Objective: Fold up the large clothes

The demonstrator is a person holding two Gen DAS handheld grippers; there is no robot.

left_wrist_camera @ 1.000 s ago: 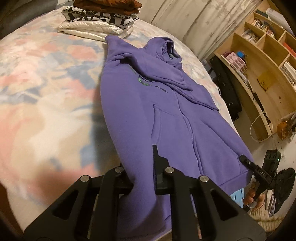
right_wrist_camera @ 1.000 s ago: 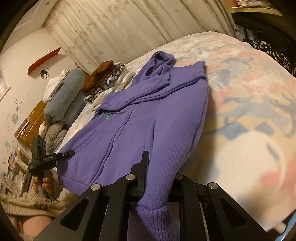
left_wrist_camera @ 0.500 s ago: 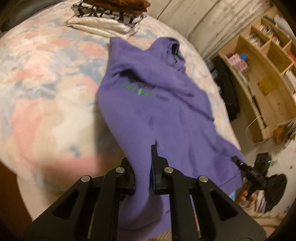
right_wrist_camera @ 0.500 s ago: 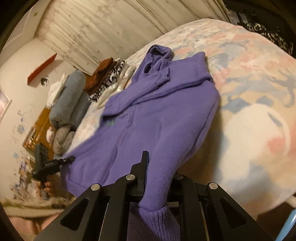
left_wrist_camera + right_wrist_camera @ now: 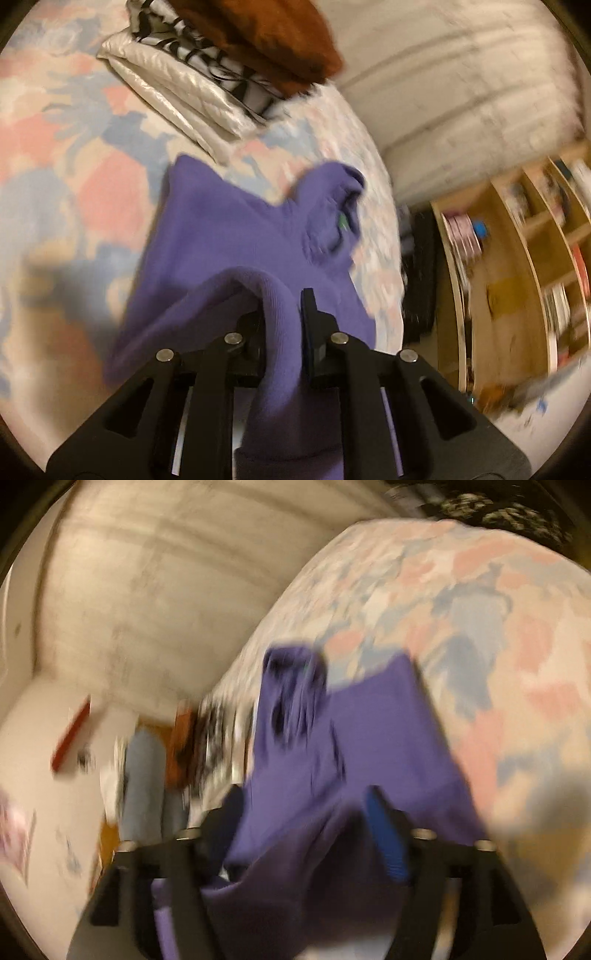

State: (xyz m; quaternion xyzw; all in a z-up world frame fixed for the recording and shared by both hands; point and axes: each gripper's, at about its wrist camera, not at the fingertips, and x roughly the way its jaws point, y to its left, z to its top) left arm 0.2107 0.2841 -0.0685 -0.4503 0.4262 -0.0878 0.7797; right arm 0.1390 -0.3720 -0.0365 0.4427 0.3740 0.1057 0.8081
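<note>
While the left gripper [image 5: 282,314] pinches the hoodie [image 5: 229,243] hem, folding it toward the hood on the bed [image 5: 55,155], the right gripper [image 5: 306,812] gapes; next, lay it flat.

hoodie [image 5: 229,240]: purple
bedspread [image 5: 55,155]: pink, blue and cream blotches
folded stack [image 5: 229,62]: cream, black-and-white print, rust brown
tongs [image 5: 282,325]: black
</note>
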